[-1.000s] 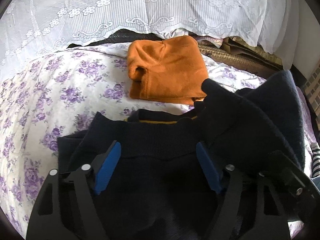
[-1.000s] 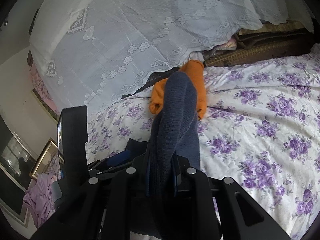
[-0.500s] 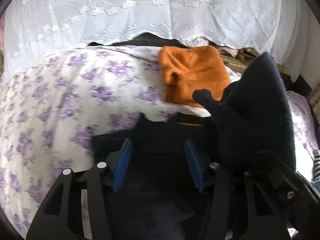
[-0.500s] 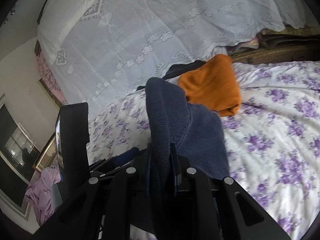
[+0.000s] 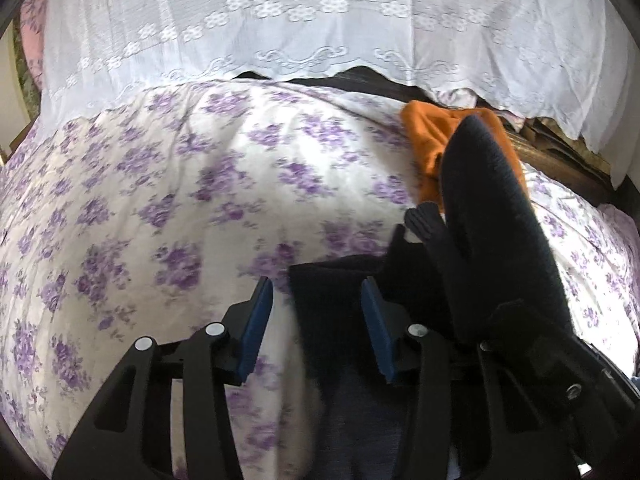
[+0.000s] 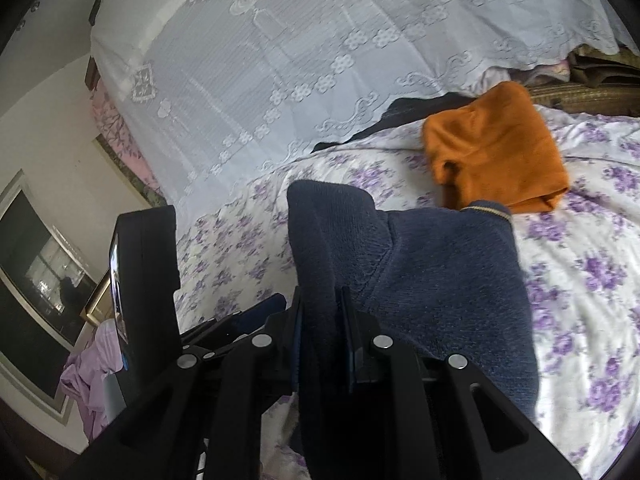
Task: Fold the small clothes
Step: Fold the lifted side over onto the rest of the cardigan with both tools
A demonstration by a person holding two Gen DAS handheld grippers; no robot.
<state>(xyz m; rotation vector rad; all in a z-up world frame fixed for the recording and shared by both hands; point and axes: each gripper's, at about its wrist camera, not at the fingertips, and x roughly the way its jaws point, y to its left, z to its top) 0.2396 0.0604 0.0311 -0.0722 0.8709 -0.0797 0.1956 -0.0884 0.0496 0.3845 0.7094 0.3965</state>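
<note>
Compared with a second ago, the left wrist view has swung left: the floral bedspread [image 5: 168,208] now fills most of the frame, whereas the navy sweater [image 5: 332,304] earlier lay across the whole span between the blue pads. The left gripper [image 5: 316,320] has its jaws spread, as before, and now only a dark edge of the sweater lies between them, nearer the right pad, with bare sheet beside the left pad. Nothing is pinched there.

To the right in that view, a raised fold of the sweater stands up in front of the folded orange garment [image 5: 428,136], which rested in the centre of the frame earlier and now sits at the upper right.

In the right wrist view, the right gripper [image 6: 322,328] has its jaws pressed together on a thick fold of the navy sweater [image 6: 436,276], as it did a second ago. The cloth, then a narrow column hanging upright, is now spread wide to the right over the bedspread [image 6: 592,264], its collar edge just beside the orange garment [image 6: 496,144]. A white lace cover [image 6: 304,48] drapes behind the bed.

No container shows in either view.
</note>
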